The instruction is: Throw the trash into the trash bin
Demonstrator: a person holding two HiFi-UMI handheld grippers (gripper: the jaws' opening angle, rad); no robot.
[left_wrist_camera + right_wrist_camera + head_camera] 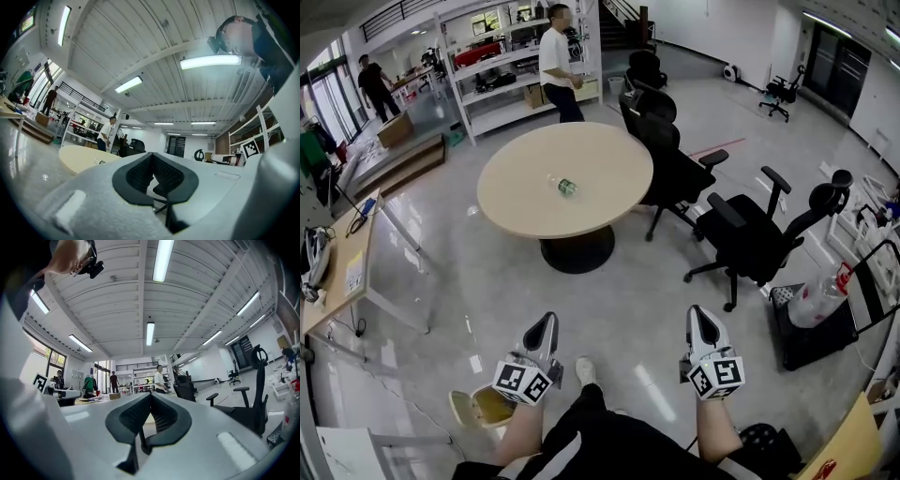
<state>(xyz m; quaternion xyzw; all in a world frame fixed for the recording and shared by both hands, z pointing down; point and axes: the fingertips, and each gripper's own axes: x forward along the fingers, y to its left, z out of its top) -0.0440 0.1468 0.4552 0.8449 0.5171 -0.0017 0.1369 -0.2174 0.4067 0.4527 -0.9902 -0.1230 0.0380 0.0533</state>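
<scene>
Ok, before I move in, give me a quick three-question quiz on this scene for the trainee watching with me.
1. True or false: the bottle lies on the round table.
2. Pick one: the left claw and the right claw are A) both shut and empty, B) both shut on the bottle, C) both wide open.
3. Fill in: in the head view, the nearest black office chair stands to the table's ____.

Key: 1 true; 2 A; 3 right.
</scene>
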